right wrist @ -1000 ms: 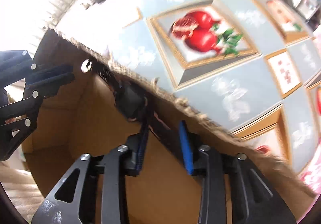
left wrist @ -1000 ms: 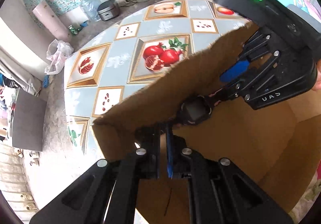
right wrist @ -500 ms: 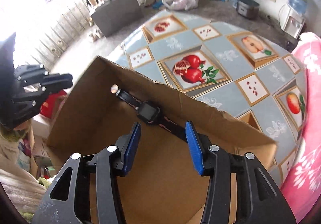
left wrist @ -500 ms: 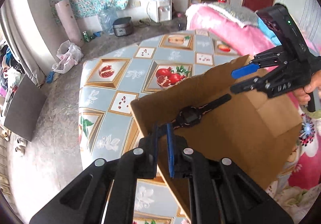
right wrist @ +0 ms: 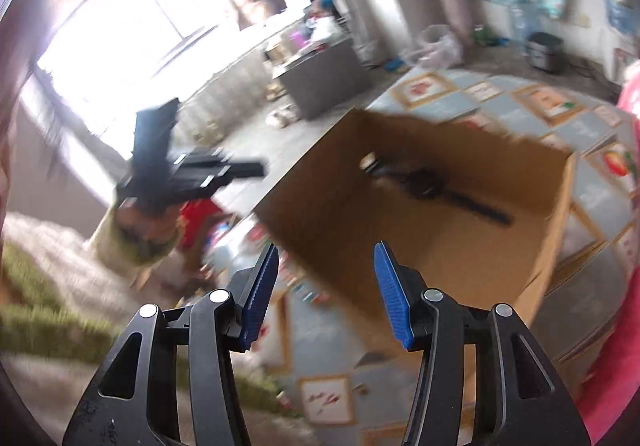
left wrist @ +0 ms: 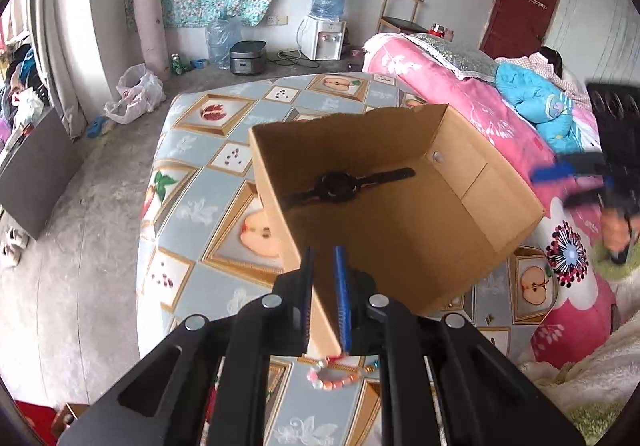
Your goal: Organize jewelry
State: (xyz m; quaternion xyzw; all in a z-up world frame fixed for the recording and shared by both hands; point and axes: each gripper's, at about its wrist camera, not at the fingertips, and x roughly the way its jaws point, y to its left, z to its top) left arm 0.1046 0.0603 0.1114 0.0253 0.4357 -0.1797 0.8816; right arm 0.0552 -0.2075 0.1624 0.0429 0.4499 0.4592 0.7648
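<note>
Watch [left wrist: 340, 186] lies flat across the cardboard box [left wrist: 472, 222] at frame centre, so left gripper [left wrist: 323, 266] hangs nearly closed and empty, right gripper [right wrist: 326, 266] half open, nothing between its jaws.

The open top of the cardboard box [left wrist: 400, 222] gave free entry from above, ahead of both tools. Its tall walls blocked any sideways approach. A watch [left wrist: 340, 186] lay across the box floor, ahead of the left gripper [left wrist: 324, 302]. A bead bracelet [left wrist: 334, 380] lay on the table [left wrist: 192, 206] beneath that gripper. The right gripper [right wrist: 326, 290] stood short of the box's near wall with nothing between its fingers.
</note>
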